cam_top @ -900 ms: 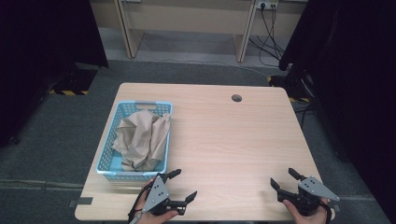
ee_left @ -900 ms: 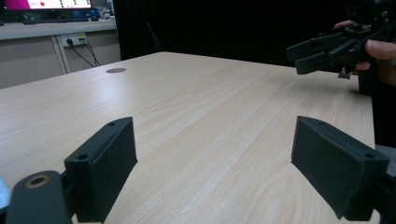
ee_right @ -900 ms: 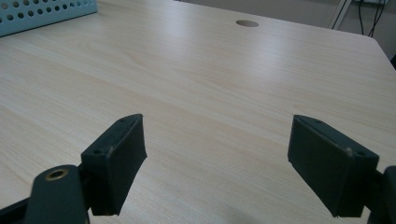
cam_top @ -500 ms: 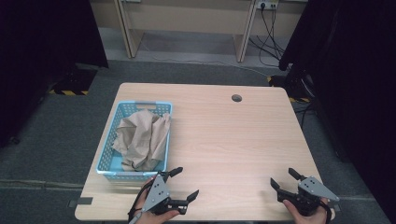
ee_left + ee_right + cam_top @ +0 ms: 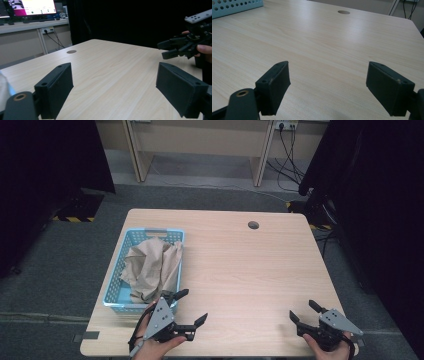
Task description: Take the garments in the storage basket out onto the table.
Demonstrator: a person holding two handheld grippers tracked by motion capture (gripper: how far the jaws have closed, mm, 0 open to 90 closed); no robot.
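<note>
With both my left gripper (image 5: 186,307) and right gripper (image 5: 305,312) jaws released, the crumpled paper (image 5: 150,267) at 11 o'clock looks light, soft, best pinched at 1 raised fold.

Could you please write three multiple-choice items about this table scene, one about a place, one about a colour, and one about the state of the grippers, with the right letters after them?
1. Where does the basket stand on the table, seen from the high view?
A. left side
B. right side
C. middle of the far edge

2. What colour is the crumpled cloth in the basket?
A. red
B. beige
C. dark green

3. How are the left gripper and right gripper?
A. both shut on the cloth
B. one open, one shut
C. both open, holding nothing

Answers:
1. A: the basket sits near the table's left edge, just beyond the left gripper.
2. B: the cloth looks pale brown against the light blue basket.
3. C: each gripper view shows its two jaws wide apart with bare wood between them.
</note>
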